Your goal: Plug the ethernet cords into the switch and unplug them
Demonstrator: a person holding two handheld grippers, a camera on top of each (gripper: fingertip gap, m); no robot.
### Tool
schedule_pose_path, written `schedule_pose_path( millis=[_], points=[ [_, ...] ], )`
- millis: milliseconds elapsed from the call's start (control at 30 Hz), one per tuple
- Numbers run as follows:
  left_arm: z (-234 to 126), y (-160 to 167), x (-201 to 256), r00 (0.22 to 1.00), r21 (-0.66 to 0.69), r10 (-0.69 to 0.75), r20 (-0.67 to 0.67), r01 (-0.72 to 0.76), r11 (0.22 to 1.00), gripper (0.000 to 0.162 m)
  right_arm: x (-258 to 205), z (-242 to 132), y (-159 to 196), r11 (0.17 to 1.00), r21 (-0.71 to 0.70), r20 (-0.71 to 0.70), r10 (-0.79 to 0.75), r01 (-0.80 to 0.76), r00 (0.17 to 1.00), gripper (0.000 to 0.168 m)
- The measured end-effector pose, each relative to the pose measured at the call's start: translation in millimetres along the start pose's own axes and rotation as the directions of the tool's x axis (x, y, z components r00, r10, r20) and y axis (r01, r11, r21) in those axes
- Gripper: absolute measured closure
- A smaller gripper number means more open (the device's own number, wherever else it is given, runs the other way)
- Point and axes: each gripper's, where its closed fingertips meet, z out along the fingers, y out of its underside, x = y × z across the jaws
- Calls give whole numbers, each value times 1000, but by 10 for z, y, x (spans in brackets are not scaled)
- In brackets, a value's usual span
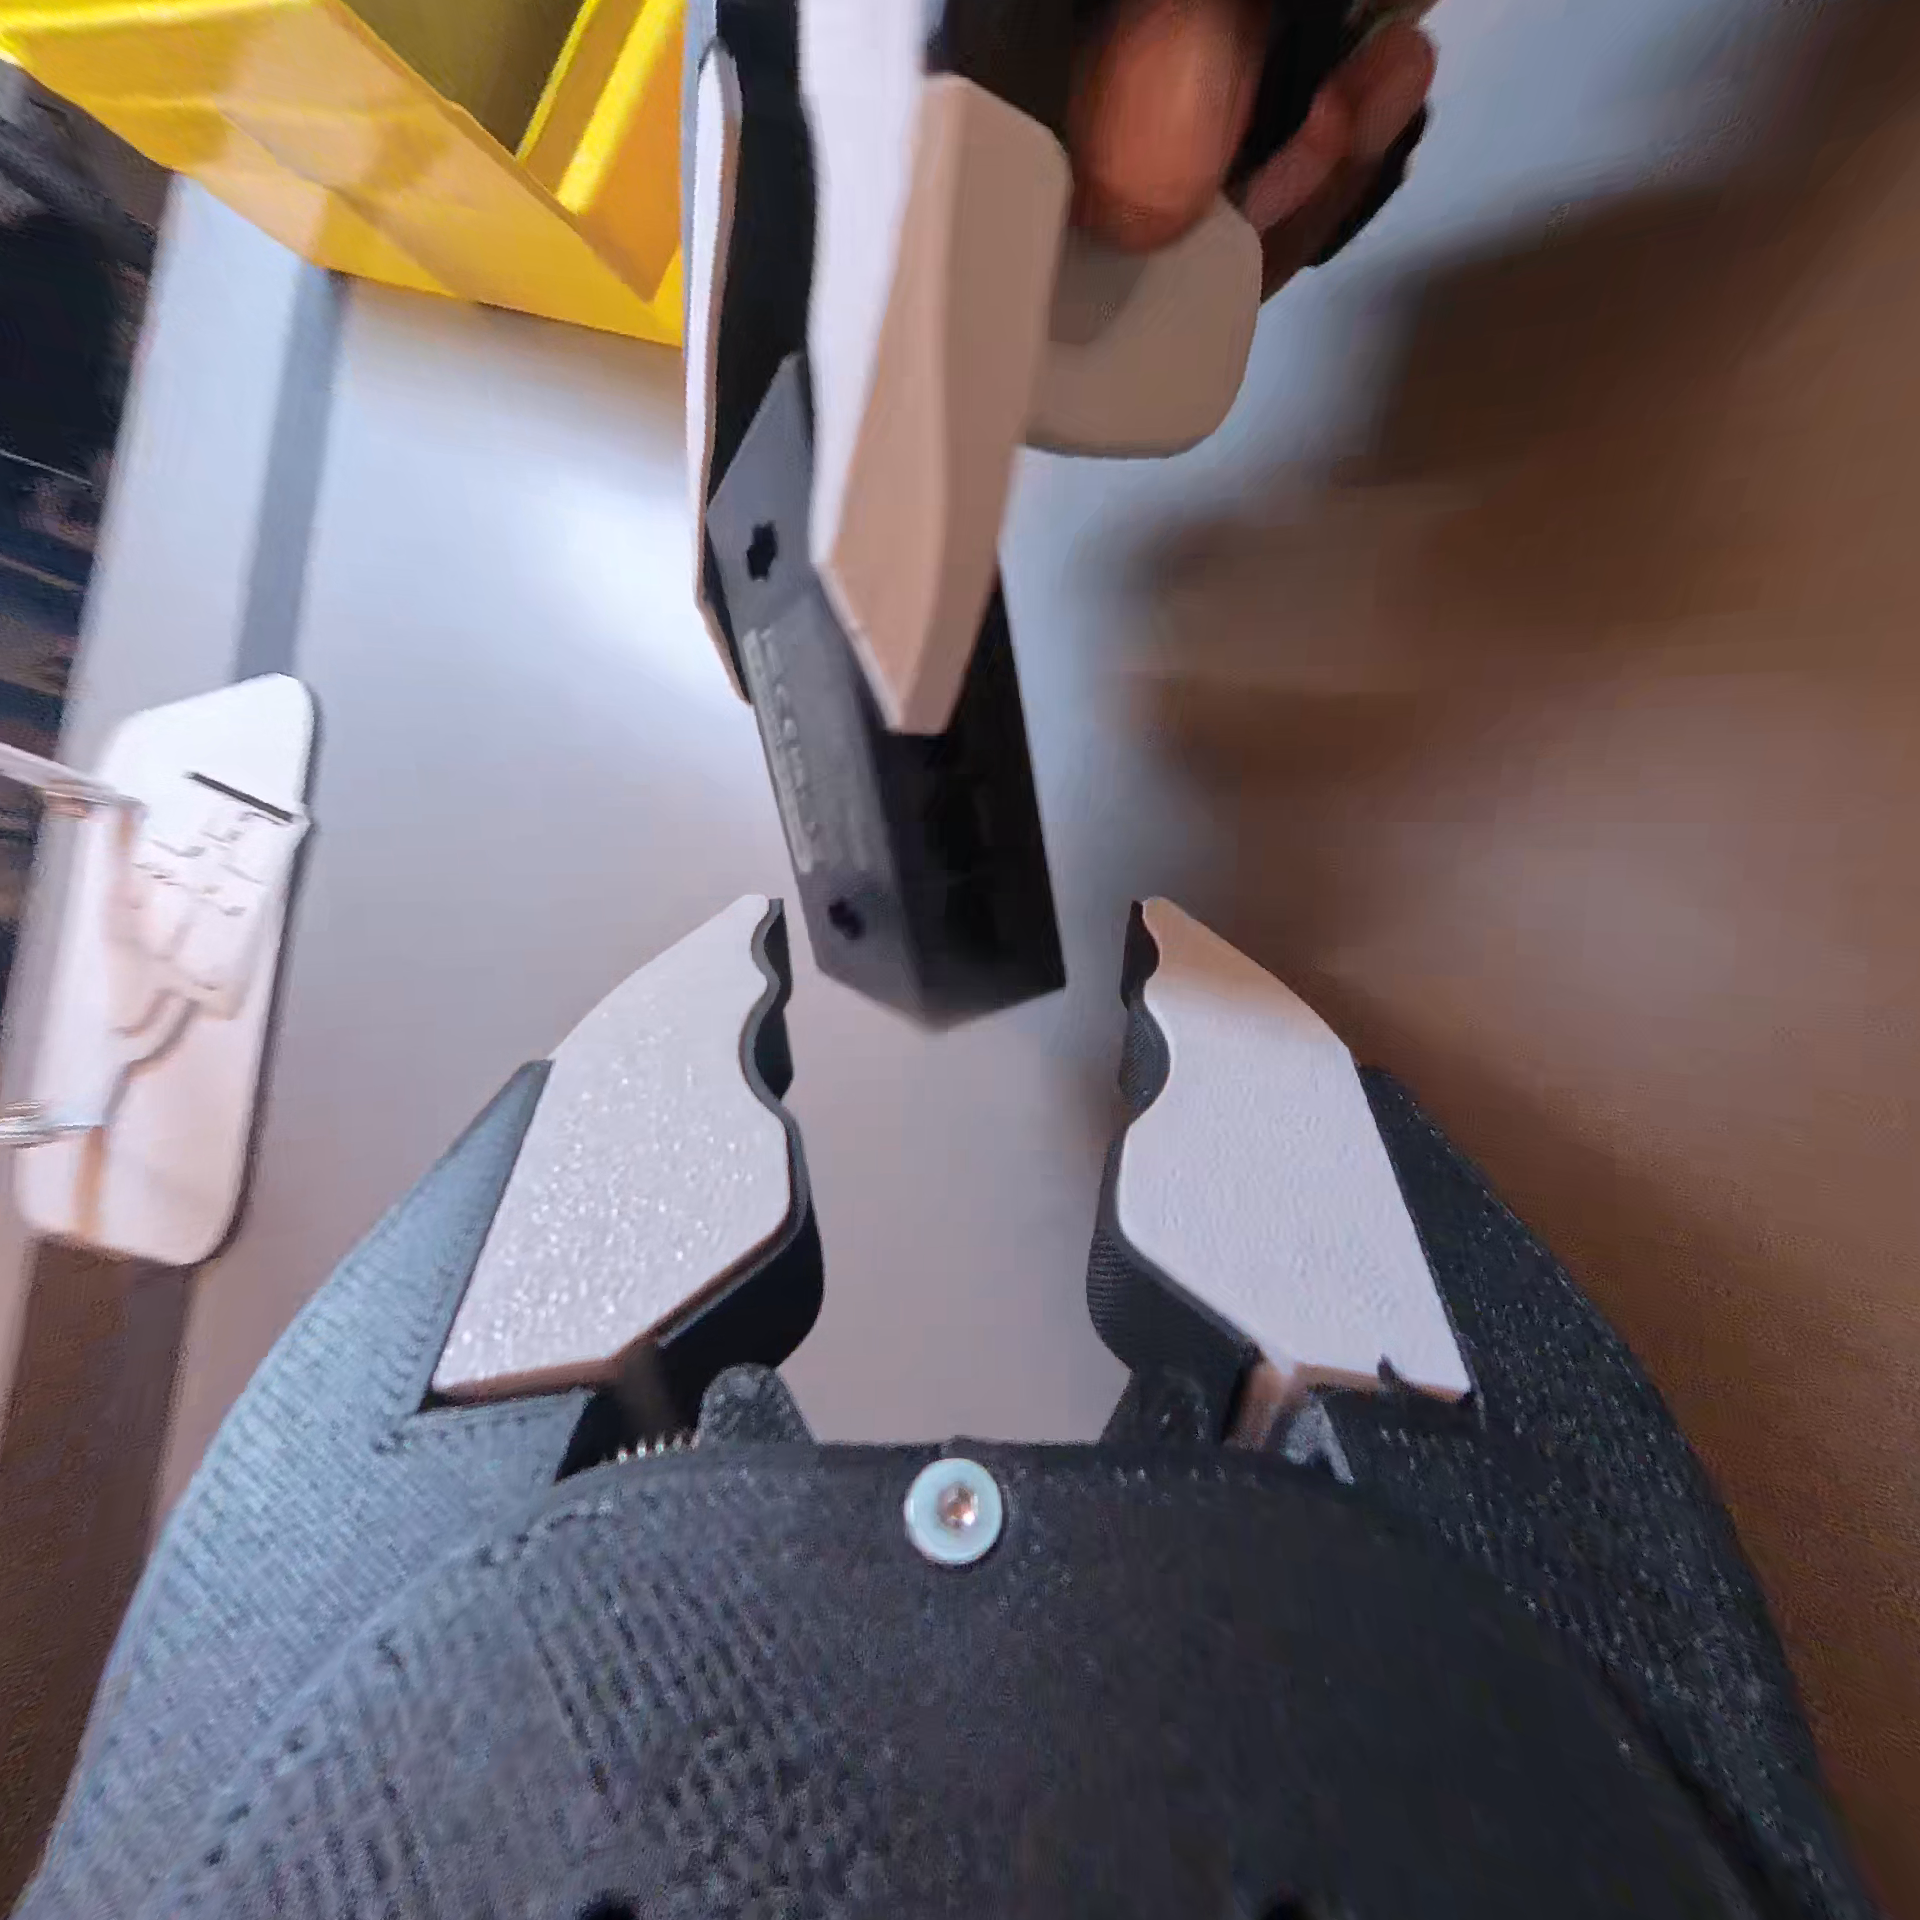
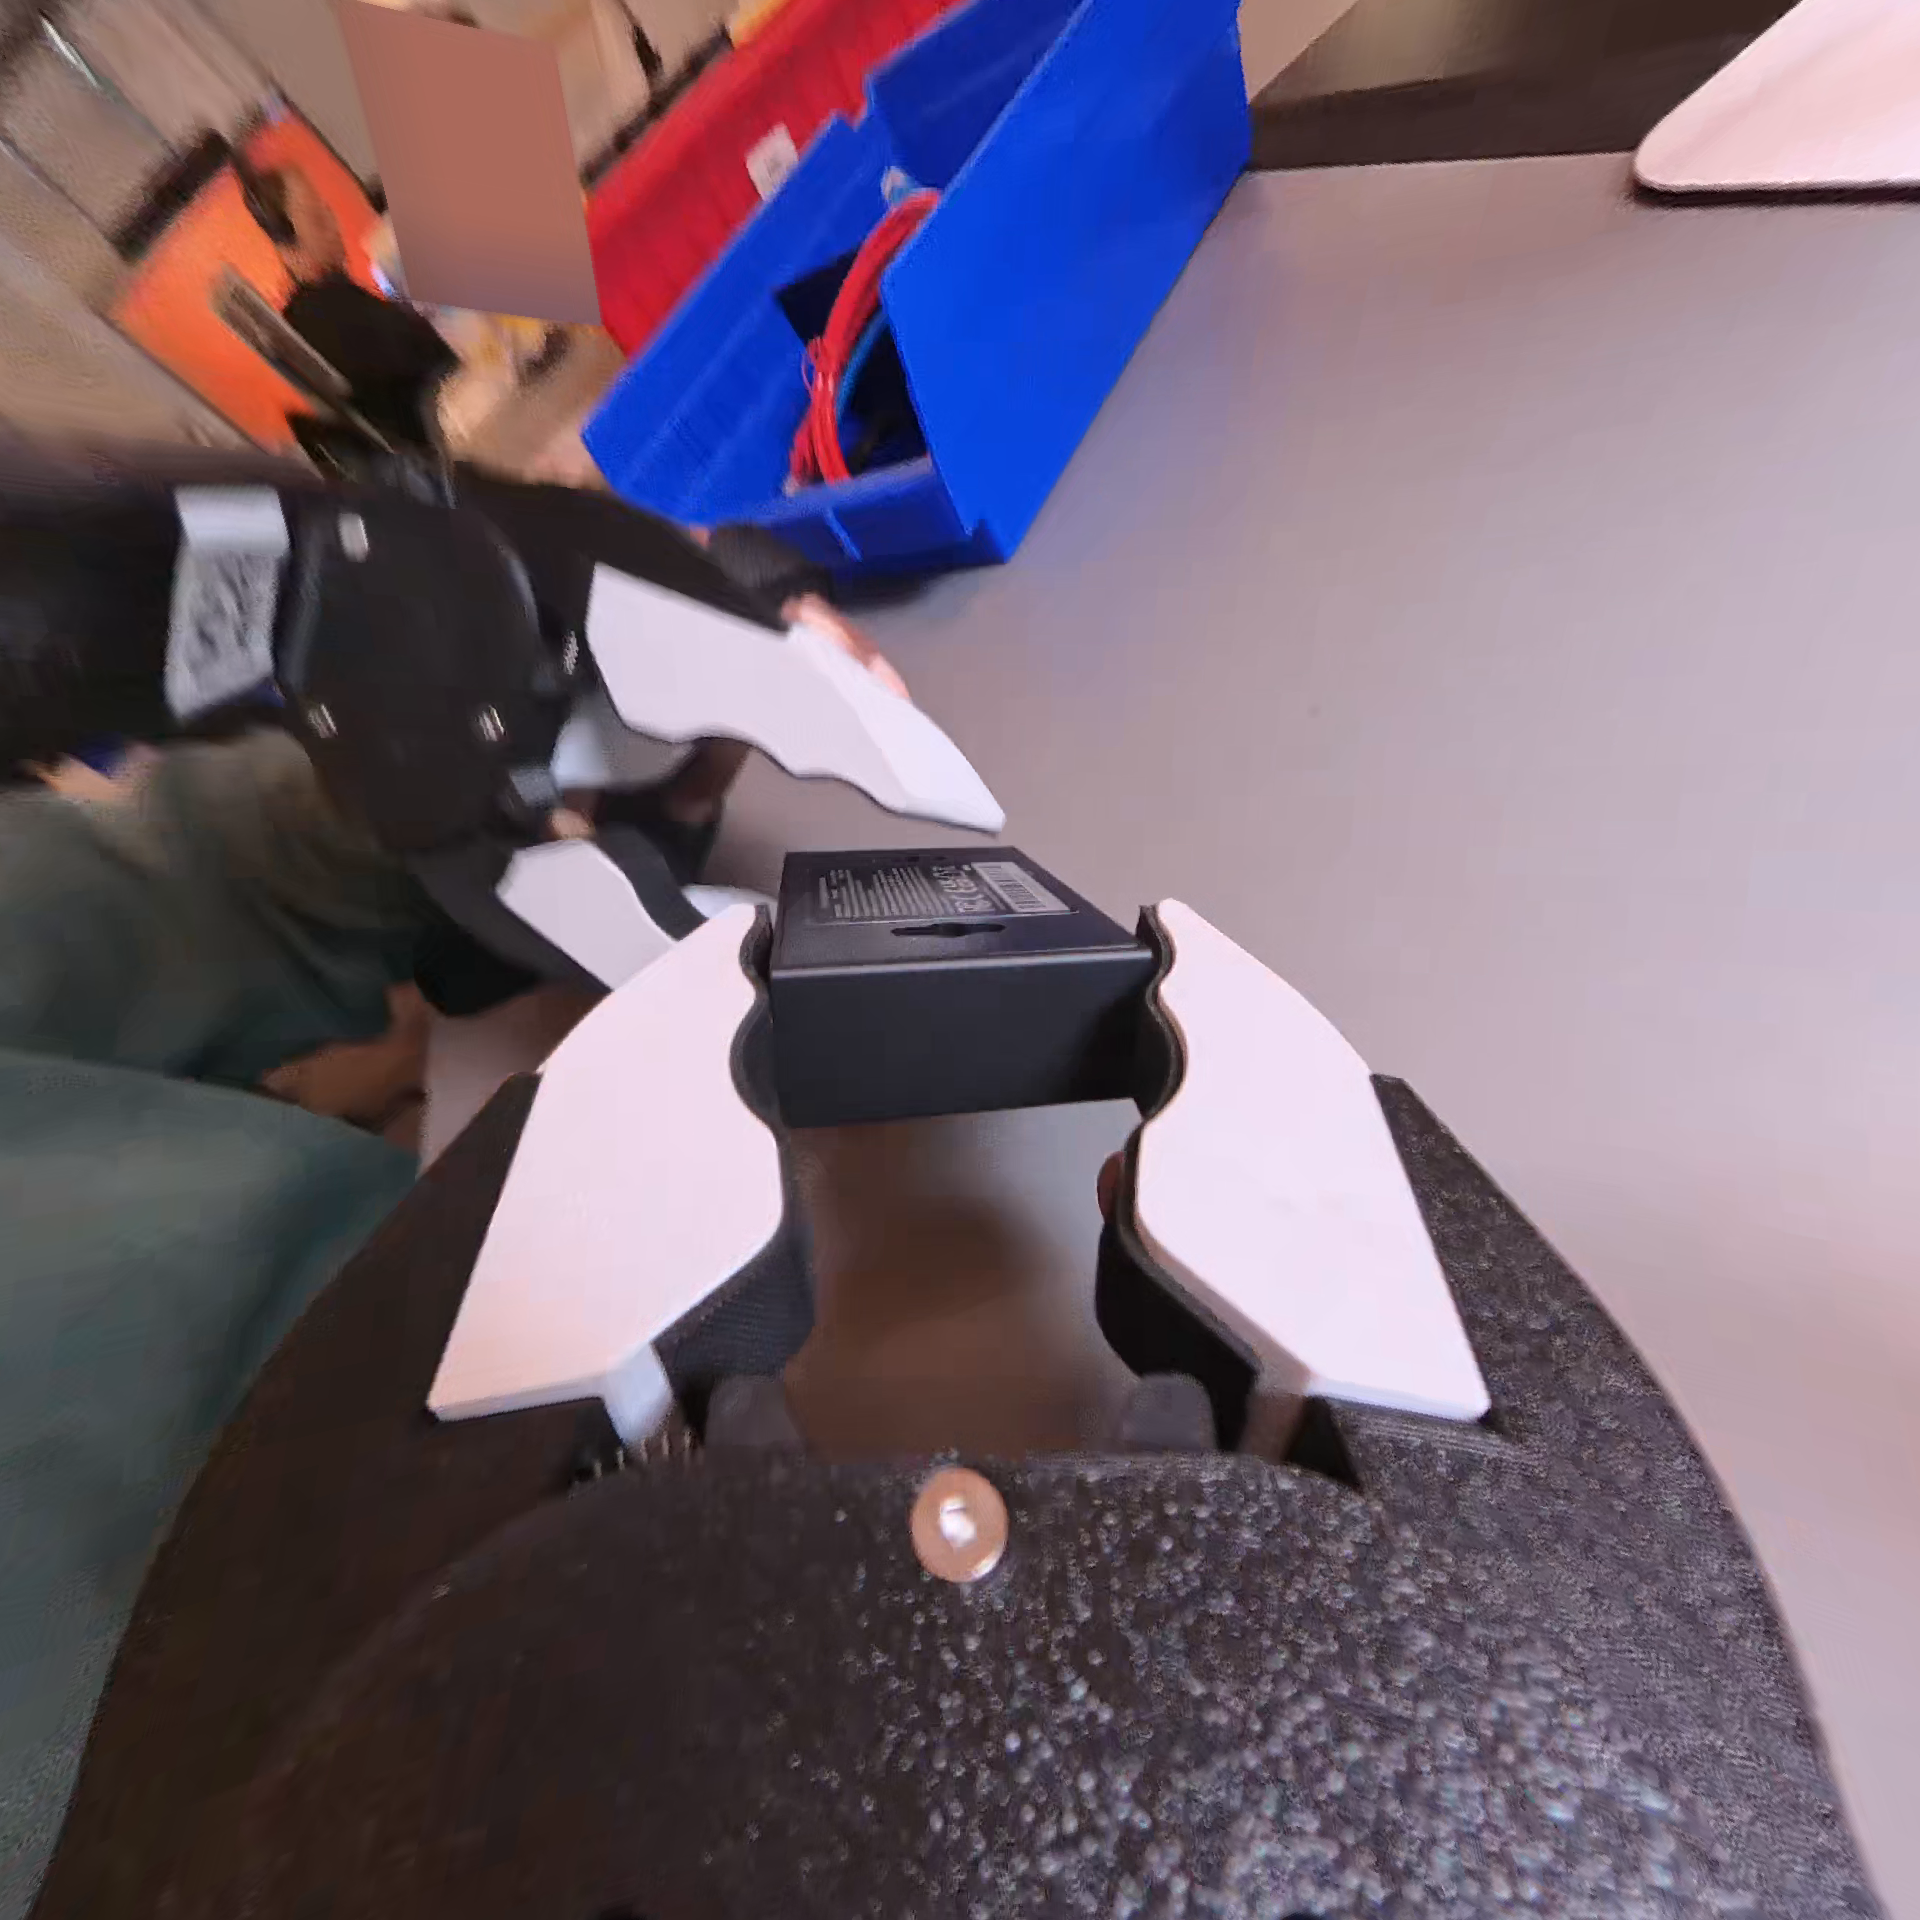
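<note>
Right wrist view puts the switch (image 2: 961, 997), a small black box, at dead centre, clamped between the white fingers of my right gripper (image 2: 956, 925) and lifted clear of the grey table (image 2: 1455, 675). My left gripper (image 2: 821, 831) sits at 10 o'clock, jaws spread, gripping nothing (left wrist view shows the switch (image 1: 935, 883) hanging at its fingertips). At 12 o'clock stands a blue bin (image 2: 1039, 312) with a red cord (image 2: 842, 353) coiled inside; a red bin (image 2: 707, 197) lies beyond.
</note>
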Motion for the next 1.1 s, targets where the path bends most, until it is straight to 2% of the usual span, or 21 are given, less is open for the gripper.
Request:
schedule_pose_path(
  millis=[33,100,200,267,300,400,467,533,600,633,667,767,1000,1100],
  points=[
    [27,-11,-7,998,-10,35,43,-35,999,103,-21,10,-27,998,27,19,48,-48,999,102],
    [44,-35,-56,990,-23,77,122,-75,997,117,-46,22,-52,993,69,33,92,-94,995,102],
    [-47,-101,-125,988,44,67,142,-74,996,120,-121,-22,-74,993,116,84,14,-24,996,101],
    [-196,-181,-150,998,158,6,70,-17,987,133,-295,-101,-125,981,168,175,-124,95,977,101],
    [-278,-234,-115,1000,239,-13,-4,14,971,133,-370,-152,-152,962,192,182,-231,196,956,101],
    [-466,-316,-147,983,394,-112,-142,160,905,133,-418,-221,-131,825,173,59,-555,539,830,98],
    [-635,-487,-80,961,529,-108,-253,231,816,133,-494,-214,-111,789,193,50,-602,583,797,98],
    [-722,-629,3,939,588,-100,-330,287,756,133,-633,-203,-148,785,273,67,-593,557,803,102],
    [-698,-697,129,924,599,-75,-376,304,741,133,-848,-218,-205,772,348,107,-596,531,796,112],
    [-649,-705,185,919,588,-73,-388,308,748,133,-933,-226,-239,763,372,112,-603,529,790,121],
    [-579,-694,222,920,574,-78,-384,304,761,133,-993,-229,-245,751,377,114,-618,542,778,138],
    [-480,-640,229,922,544,-91,-377,300,784,133,-942,-209,-201,738,294,76,-651,607,755,139],
    [-447,-567,170,937,495,-111,-332,273,825,134,-829,-179,-141,739,265,67,-655,619,753,138],
    [-437,-534,187,930,476,-108,-352,277,835,133,-718,-123,-25,699,140,8,-709,702,705,137]
  ],
)
